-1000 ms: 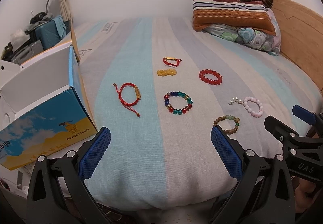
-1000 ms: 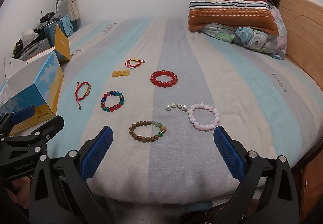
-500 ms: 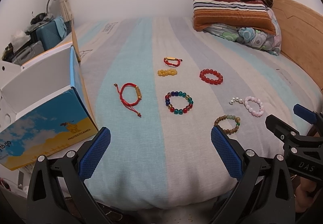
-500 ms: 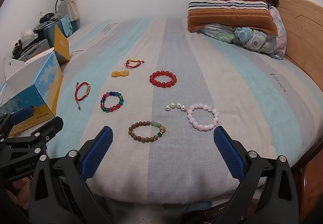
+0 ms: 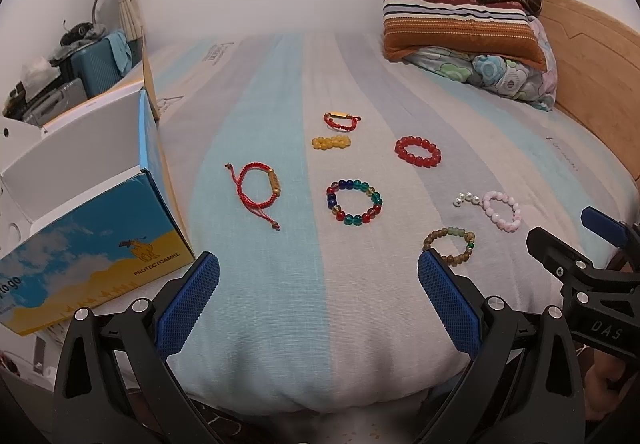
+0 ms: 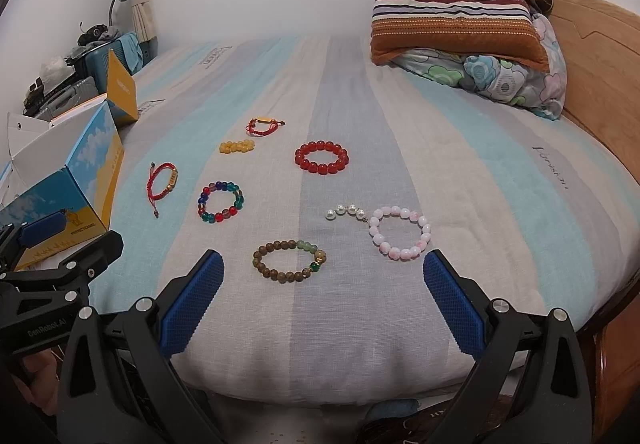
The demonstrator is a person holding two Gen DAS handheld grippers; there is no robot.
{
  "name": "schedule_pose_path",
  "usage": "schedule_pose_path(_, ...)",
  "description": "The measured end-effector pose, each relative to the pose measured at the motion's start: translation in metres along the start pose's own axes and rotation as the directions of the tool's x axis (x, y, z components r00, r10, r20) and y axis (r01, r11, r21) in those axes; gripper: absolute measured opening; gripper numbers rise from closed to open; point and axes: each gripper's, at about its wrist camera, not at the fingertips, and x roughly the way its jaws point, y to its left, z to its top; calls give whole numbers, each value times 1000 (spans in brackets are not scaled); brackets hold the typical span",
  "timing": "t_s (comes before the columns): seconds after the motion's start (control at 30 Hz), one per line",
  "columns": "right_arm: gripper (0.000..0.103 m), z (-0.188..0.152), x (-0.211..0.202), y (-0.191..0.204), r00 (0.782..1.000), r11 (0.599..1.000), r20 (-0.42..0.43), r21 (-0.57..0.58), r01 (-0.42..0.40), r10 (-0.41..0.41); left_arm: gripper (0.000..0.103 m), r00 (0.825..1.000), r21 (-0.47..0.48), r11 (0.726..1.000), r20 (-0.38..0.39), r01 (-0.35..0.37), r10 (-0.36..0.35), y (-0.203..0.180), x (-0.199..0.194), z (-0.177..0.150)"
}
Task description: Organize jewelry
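Bracelets (image 6: 321,157) on bed (image 6: 480,172) — both grippers (image 5: 319,298) (image 6: 323,296) agape, empty.

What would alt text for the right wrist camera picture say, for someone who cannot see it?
Seven bracelets lie apart on a striped bed sheet, the nearest a brown wooden bead bracelet and a pink bead bracelet with a pearl tail. The open right gripper hovers at the bed's near edge, holding nothing.

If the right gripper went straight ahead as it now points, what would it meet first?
Probably the brown wooden-bead bracelet with green beads, lying on the striped bedsheet just ahead of the open right gripper; depth is uncertain.
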Motion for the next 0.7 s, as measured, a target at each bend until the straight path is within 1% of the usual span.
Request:
schedule_pose_path(0.17,96,0,-2,0,1000,1000,2,-5,5,-5,97,1000,-8,1000,-3,-2,2,3,-1,2)
schedule_pose_path(0.33,96,11,-5,-5,1000,1000,3,0,8,-8,97,1000,2,1000,1,-20,20,5,-8,17)
schedule_pose_path(0.4,96,18,-6,-10,1000,1000,2,3,7,-7,97,1000,-8,1000,1,-11,11,6,-10,26)
schedule_pose_path(0.5,96,30,-5,-16,1000,1000,-9,9,15,-15,97,999,0,1000,-32,2,-2,3,-1,39)
schedule_pose_path(0.57,96,40,-1,-20,999,1000,-31,13,27,-27,97,998,11,1000,-65,-4,5,-2,10,46)
schedule_pose_path(0.67,96,54,12,-24,995,999,-91,9,40,-39,97,992,15,1000,-126,14,-12,-9,29,58)
schedule_pose_path(0.7,96,59,17,-26,993,999,-110,9,40,-39,97,988,17,999,-150,37,-34,-12,36,63)
